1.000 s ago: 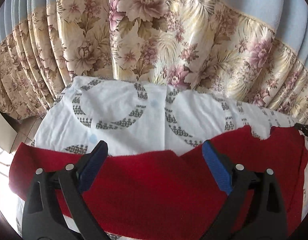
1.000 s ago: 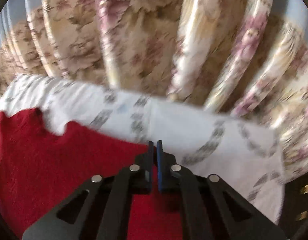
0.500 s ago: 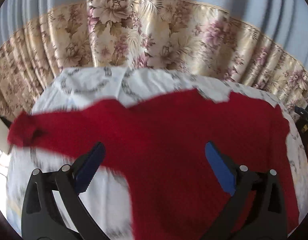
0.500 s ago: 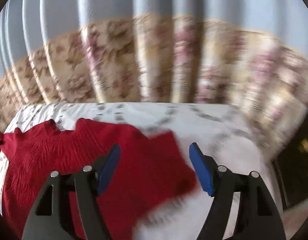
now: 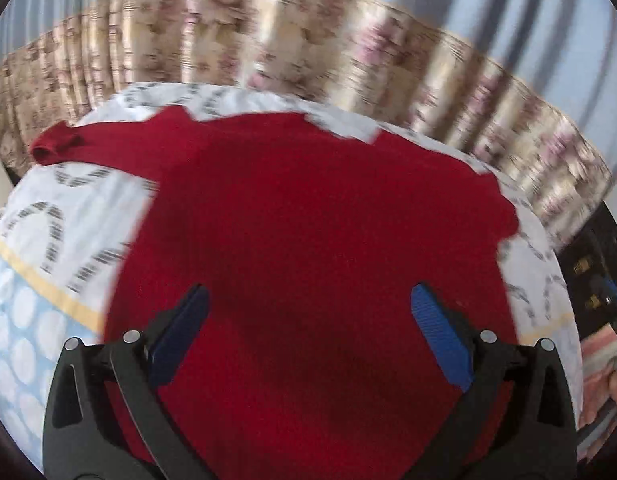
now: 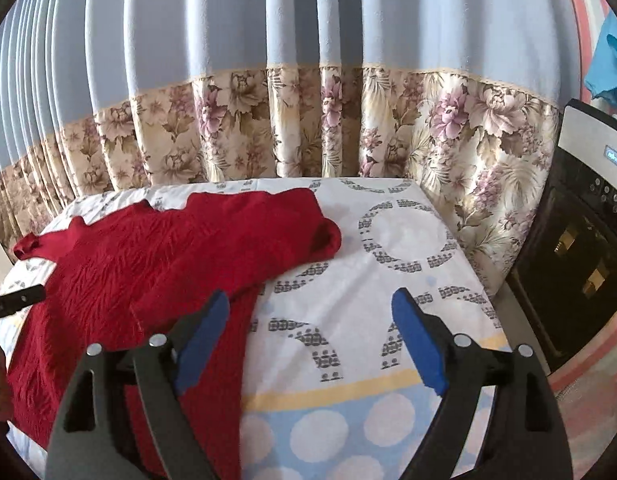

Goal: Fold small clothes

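My left claw [image 5: 308,320] stands released, blue pads wide apart above the red sweater [image 5: 316,240], nothing between them. My right claw [image 6: 308,336] has just been opening and is released too, with only the patterned sheet [image 6: 388,248] showing in its gap. The sweater lies spread flat on the sheet, one sleeve reaching far left. The right view is sharp: it shows the floral curtain [image 6: 236,128], a dark appliance [image 6: 580,240] at the right, and the sweater's right sleeve folded in at the shoulder. The left view is blurred; there the curtain smears and the sweater's near hem is cut off behind my claw arms.
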